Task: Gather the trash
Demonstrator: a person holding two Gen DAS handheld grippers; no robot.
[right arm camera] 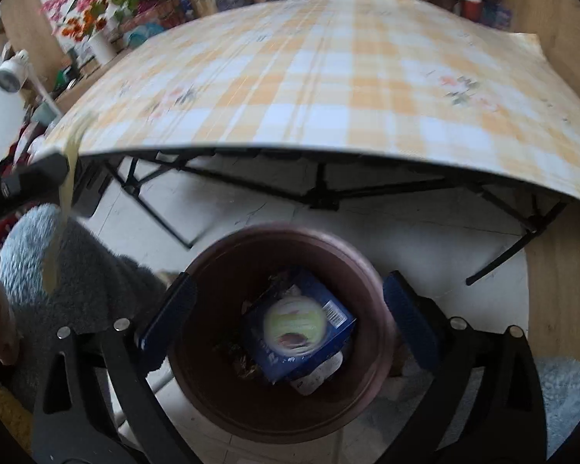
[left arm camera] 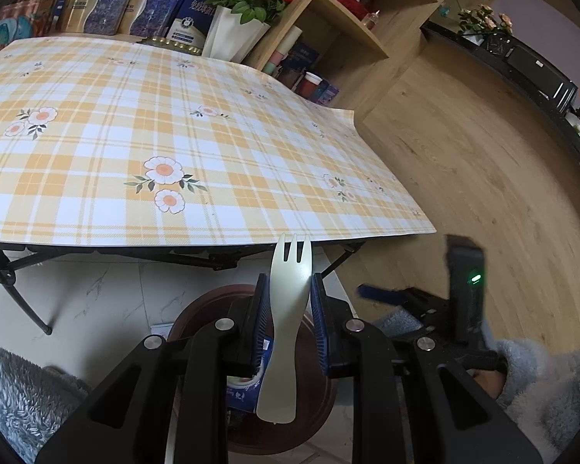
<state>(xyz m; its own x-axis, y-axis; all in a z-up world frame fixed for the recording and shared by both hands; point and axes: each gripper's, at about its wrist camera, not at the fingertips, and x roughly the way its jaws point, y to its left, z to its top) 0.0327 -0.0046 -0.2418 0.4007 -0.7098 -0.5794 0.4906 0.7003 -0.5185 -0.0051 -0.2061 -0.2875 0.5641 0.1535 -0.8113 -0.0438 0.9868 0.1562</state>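
Observation:
My left gripper [left arm camera: 288, 294] is shut on a pale plastic fork [left arm camera: 286, 321], held upright with its tines up, over a brown round bin [left arm camera: 197, 309] on the floor. The fork also shows blurred at the left of the right wrist view [right arm camera: 63, 201]. My right gripper [right arm camera: 290, 301] is open and empty above the brown bin [right arm camera: 375, 294]. In the bin lie a blue carton [right arm camera: 340, 317] with a round pale lid [right arm camera: 294, 323] on it and other scraps. The right gripper shows at the right of the left wrist view [left arm camera: 464, 290].
A folding table with a yellow plaid cloth [left arm camera: 174, 135] stands just beyond the bin; it also shows in the right wrist view [right arm camera: 328, 77]. Its black legs [right arm camera: 166, 208] are near the bin. Boxes and a vase of red flowers [left arm camera: 243, 19] stand behind. A wooden shelf [left arm camera: 348, 31] is at the right.

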